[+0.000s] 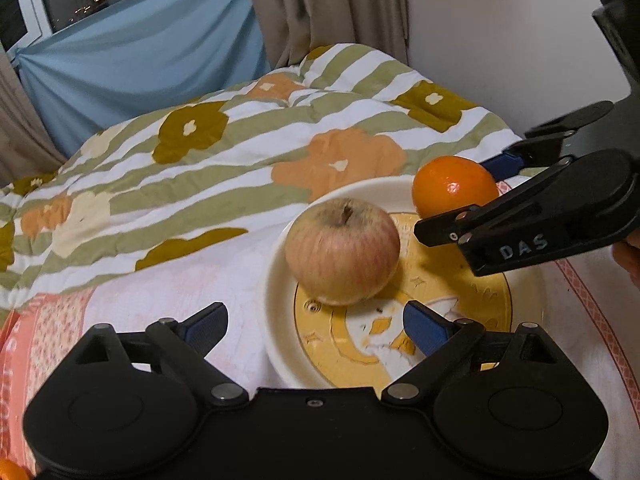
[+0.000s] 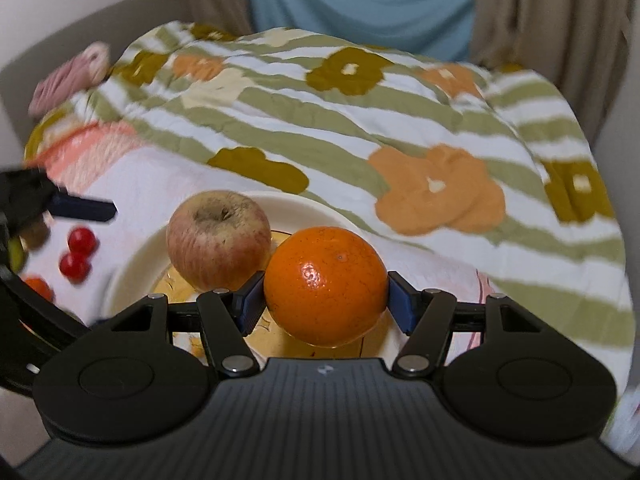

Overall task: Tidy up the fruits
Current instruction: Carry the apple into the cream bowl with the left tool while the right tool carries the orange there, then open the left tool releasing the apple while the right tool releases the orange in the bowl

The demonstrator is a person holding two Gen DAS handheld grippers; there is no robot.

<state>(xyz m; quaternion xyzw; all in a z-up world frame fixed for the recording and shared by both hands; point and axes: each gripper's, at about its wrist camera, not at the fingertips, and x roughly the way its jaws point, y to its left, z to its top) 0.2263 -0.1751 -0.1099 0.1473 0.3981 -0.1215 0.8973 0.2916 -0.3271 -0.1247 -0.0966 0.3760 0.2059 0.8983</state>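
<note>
Far to your left, two small glossy red round fruits lie on the pale pink-and-white cloth, well apart from the plate. Your left gripper stands released, its ribbed blue pads spread wide with nothing between them; the left pad hangs over the cloth and the right one over the plate's yellow centre. Just ahead of those pads sits the apple, round, matte, streaked pink over yellow, with a brownish dimple at its stem. It rests on the shallow plate, smooth cream at the rim with a cartoon print in the middle.

Right of the apple and close beside it, the orange, shiny and finely pitted, is clamped at its sides by your right gripper above the plate; whether it touches the plate you cannot tell. On that gripper's black arm you can read "DAS". Behind everything lies a quilted, wrinkled blanket with green stripes and flowers.
</note>
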